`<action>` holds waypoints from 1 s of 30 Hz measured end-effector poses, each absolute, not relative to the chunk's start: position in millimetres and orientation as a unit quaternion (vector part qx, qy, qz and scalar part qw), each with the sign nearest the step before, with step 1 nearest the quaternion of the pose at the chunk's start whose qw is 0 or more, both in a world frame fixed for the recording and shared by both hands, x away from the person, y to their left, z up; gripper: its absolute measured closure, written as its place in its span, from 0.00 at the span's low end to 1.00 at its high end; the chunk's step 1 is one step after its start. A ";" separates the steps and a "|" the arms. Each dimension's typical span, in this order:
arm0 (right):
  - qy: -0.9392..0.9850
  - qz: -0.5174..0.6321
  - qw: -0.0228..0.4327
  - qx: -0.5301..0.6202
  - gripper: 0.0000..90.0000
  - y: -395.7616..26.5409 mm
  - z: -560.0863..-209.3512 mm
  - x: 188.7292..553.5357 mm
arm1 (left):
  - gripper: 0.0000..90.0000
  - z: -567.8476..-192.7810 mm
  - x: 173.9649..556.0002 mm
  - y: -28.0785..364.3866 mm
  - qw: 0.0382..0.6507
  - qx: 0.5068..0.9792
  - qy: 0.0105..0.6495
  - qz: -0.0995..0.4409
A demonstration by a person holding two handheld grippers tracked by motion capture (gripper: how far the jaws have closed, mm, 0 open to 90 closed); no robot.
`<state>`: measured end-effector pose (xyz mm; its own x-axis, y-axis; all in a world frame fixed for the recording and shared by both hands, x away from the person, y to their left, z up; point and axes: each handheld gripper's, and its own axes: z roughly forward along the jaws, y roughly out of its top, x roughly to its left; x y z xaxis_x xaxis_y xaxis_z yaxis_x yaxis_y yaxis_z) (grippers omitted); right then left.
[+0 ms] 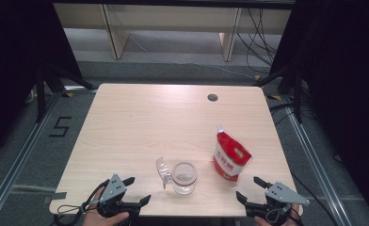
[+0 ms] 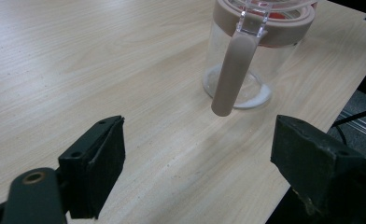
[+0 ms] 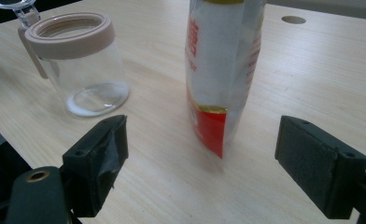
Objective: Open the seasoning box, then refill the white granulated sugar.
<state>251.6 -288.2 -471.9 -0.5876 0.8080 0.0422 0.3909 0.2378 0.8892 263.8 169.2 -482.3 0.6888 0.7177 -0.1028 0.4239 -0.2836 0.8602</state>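
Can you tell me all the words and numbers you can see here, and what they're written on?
"5": a black mark on the grey floor, left of the table.
Red and white bag: white characters on its red front in the high view, too small and blurred to read.
Same bag in the right gripper view: red characters down its white side, blurred and cut off, not readable.
Glass jar: no writing visible.

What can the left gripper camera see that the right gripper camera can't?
The left gripper view shows the jar's handle head-on, hanging down its near side. The right gripper view shows the red and white bag standing upright, the jar's open mouth, and the round hole in the table. Both show the clear jar with its beige collar, a little white stuff at its bottom, the wooden table, and a pair of black jaws standing wide apart.
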 end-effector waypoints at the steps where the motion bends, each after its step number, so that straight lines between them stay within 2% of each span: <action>1: 0.752 0.475 0.224 0.398 0.20 -288.1 -472.2 252.1 | 0.19 -482.4 264.0 169.0 0.476 0.786 0.363 0.153; 3: 0.754 0.475 0.234 0.389 0.20 -289.6 -472.4 254.2 | 0.19 -482.4 264.1 169.2 0.476 0.787 0.362 0.152; 6: 0.746 0.478 0.217 0.408 0.19 -289.2 -473.2 254.1 | 0.19 -482.7 264.2 168.9 0.476 0.787 0.361 0.150; 12: 0.753 0.477 0.232 0.389 0.19 -288.6 -474.4 261.3 | 0.19 -481.8 263.4 167.8 0.479 0.784 0.363 0.153; 13: 0.751 0.476 0.221 0.401 0.19 -287.1 -473.7 259.8 | 0.19 -482.4 263.5 167.3 0.484 0.783 0.361 0.151; 16: 0.753 0.475 0.242 0.386 0.18 -287.6 -474.0 264.3 | 0.19 -481.6 261.3 167.0 0.478 0.787 0.360 0.152; 20: 0.743 0.486 0.234 0.396 0.18 -283.5 -475.1 267.2 | 0.19 -483.3 262.5 166.3 0.480 0.788 0.355 0.151; 30: 0.748 0.490 0.237 0.380 0.19 -274.0 -477.8 292.0 | 0.19 -486.1 260.7 164.6 0.474 0.792 0.355 0.147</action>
<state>292.0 -274.0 -477.8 -0.5979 0.8014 0.0175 0.3363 0.2310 0.9130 260.7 164.6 -486.1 0.7047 0.7020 -0.1029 0.4223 -0.2985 0.8559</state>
